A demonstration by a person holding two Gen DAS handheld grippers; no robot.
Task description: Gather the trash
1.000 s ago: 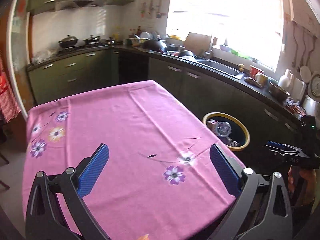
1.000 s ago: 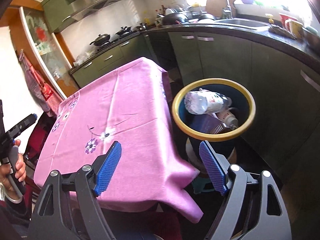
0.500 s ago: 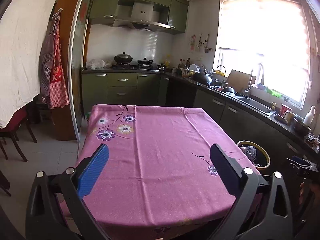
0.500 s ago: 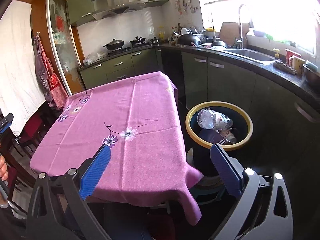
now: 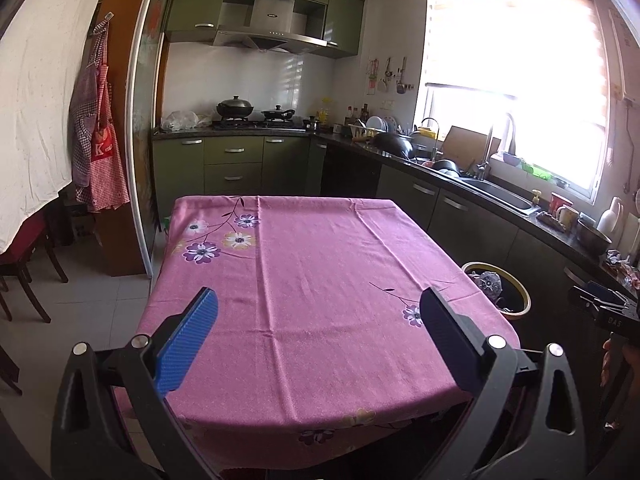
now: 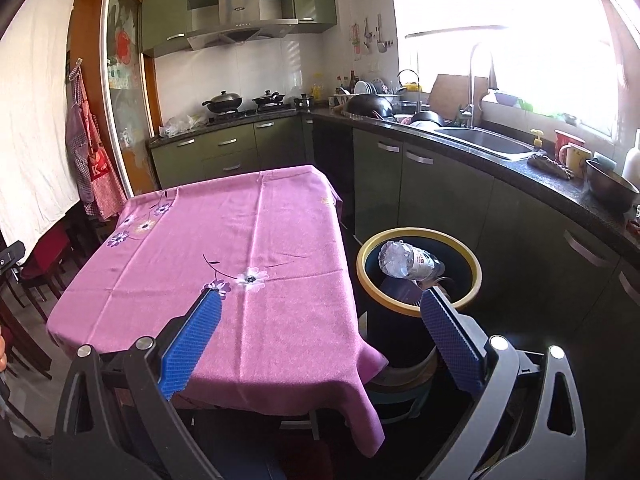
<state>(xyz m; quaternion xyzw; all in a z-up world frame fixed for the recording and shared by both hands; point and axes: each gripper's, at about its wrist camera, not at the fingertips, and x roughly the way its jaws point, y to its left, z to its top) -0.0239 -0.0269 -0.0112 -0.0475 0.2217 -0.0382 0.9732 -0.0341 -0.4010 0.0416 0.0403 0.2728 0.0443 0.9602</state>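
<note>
Table (image 5: 320, 280) under pink floral cloth takes up most of both views, top bare, no trash left on it that shows. Bin (image 6: 418, 272) with yellow rim stands on the floor just off the table's right edge, near its near-right corner; likely parked there so trash drops straight off that edge. Plastic bottle (image 6: 410, 264) lies on its side across the top of the bin, so the collected trash is in the bin; task looks done or nearly. Left tool (image 5: 320, 320) hangs over the table's near edge, jaws spread wide, nothing between. Right tool (image 6: 320, 320) jaws have just been opening, now at full spread and empty, straddling the near-right corner and bin. Bin contents under the bottle are dark, hard to make out. From the left wrist view the bin is half cut off by the table edge.
</note>
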